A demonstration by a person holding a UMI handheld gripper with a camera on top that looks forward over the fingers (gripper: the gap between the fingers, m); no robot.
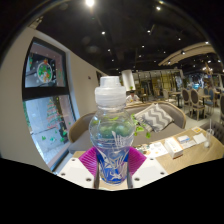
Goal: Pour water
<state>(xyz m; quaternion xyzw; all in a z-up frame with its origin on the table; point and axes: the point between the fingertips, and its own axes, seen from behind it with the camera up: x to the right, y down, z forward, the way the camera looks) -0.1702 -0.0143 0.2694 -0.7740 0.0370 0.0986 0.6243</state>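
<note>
A clear plastic water bottle (111,130) with a white cap and a blue label stands upright between my fingers, lifted above the table. My gripper (111,163) is shut on the bottle's lower part, with the magenta pads (88,160) pressed against both sides of the label. The water inside shows greenish reflections. The bottle's base is hidden below the fingers.
A pale wooden table (195,150) lies beyond the bottle, with white boxes (180,143) on it. A sofa with a zigzag-patterned cushion (156,118) stands behind. A wall with a large poster (45,100) is off to one side.
</note>
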